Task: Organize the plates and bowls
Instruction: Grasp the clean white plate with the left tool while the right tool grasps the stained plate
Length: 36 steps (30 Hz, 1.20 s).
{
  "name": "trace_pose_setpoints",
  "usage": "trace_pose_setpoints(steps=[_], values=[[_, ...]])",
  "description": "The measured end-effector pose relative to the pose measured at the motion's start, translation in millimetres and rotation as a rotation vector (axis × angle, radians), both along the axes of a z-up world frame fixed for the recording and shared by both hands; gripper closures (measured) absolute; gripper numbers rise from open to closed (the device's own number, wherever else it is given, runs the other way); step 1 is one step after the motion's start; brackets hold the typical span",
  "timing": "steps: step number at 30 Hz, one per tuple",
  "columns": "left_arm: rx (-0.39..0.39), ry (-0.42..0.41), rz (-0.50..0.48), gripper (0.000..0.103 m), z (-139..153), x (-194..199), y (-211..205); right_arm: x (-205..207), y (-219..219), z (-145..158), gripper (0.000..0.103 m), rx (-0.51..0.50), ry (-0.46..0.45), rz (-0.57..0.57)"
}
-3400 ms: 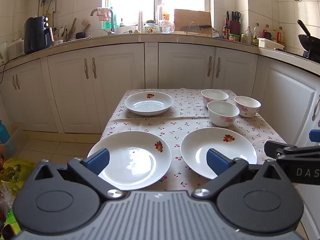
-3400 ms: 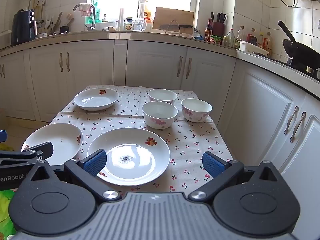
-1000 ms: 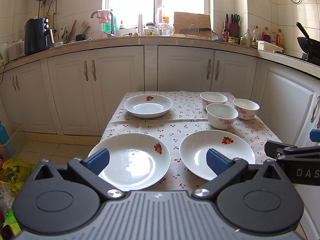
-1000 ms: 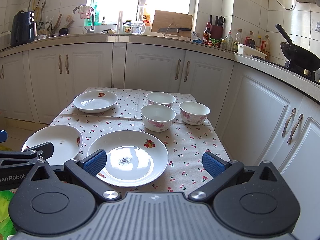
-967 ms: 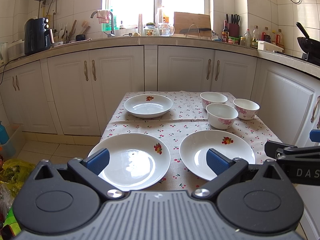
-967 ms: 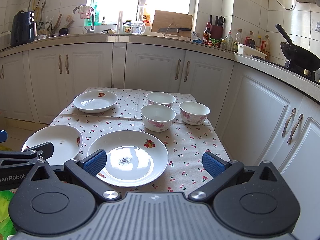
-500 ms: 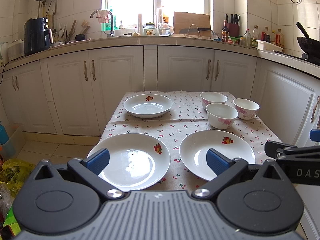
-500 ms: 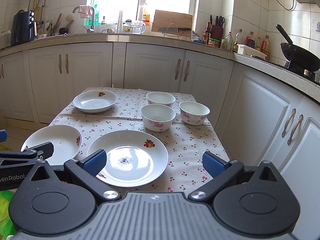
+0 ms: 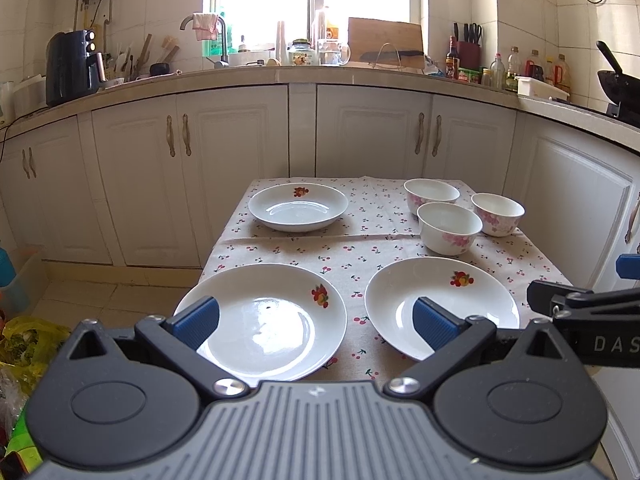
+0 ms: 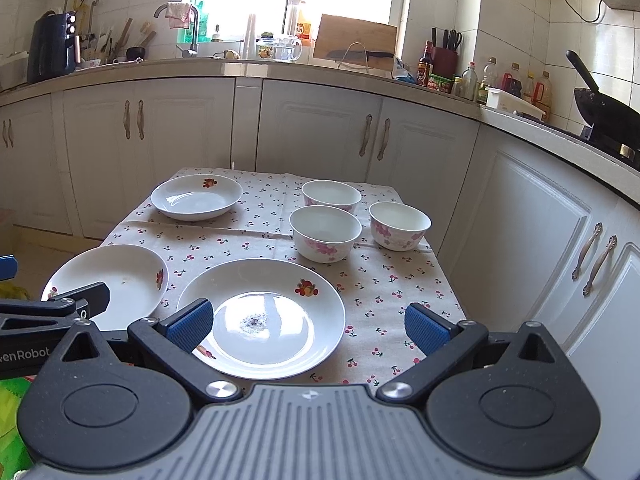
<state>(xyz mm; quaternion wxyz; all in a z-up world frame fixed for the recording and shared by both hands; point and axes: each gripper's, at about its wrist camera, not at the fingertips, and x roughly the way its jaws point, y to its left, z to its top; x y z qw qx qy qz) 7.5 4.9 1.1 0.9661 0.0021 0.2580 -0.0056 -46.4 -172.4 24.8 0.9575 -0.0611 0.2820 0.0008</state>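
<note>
Little changed since the earlier frames: table (image 9: 384,240) and crockery sitting a touch lower in both views, as from a slight lift or backward tilt of the tongs; no dish shifted on the cloth.

Straight ahead of and below both tongs, the small table under a cherry-print cloth, holding everything for the task. Nothing stacked yet, so sorting judged to be at its very start.

Largest first: near left plate (image 9: 264,322) lying directly under and ahead of the left gripper (image 9: 316,322), partly hidden by its left finger. Near right plate (image 10: 262,316) lying just ahead of the right gripper (image 10: 306,326), overlapped by its left finger only, so set slightly left of that tool's centre. Far plate (image 9: 298,206) well beyond the left gripper, dead ahead. Round dishes, hence no long axis to line up with; rim edge nearest each tool the likely grasp point.

Smaller: three bowls (image 10: 325,232) clustered far and right, touching or nearly so, ahead of the right gripper and clearly nearer to it than to the left.

Both tongs spread wide, grasping nothing, hovering short of the table's near edge.
</note>
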Motion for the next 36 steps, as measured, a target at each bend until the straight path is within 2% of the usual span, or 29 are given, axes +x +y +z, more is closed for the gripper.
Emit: trace_pose_setpoints(steps=[5,15,22,28,36], values=[[0.01,0.009,-0.01,0.001,-5.7,9.6,3.0,12.1,1.8,-3.5,0.0,0.021,0.018,0.036],[0.019,0.004,-0.073,0.001,-18.9,27.7,17.1,39.9,11.9,-0.5,0.0,0.002,-0.011,0.138],[-0.017,0.029,-0.193,0.001,-37.7,32.8,51.4,70.6,21.3,4.4,0.0,-0.004,-0.004,0.259],[-0.047,0.054,-0.211,0.001,-58.4,24.5,97.2,110.0,41.3,-4.0,0.0,0.054,0.093,0.412],[-0.036,0.153,-0.265,0.001,-92.7,40.9,128.2,155.1,88.2,-41.3,0.0,0.109,0.302,0.631]])
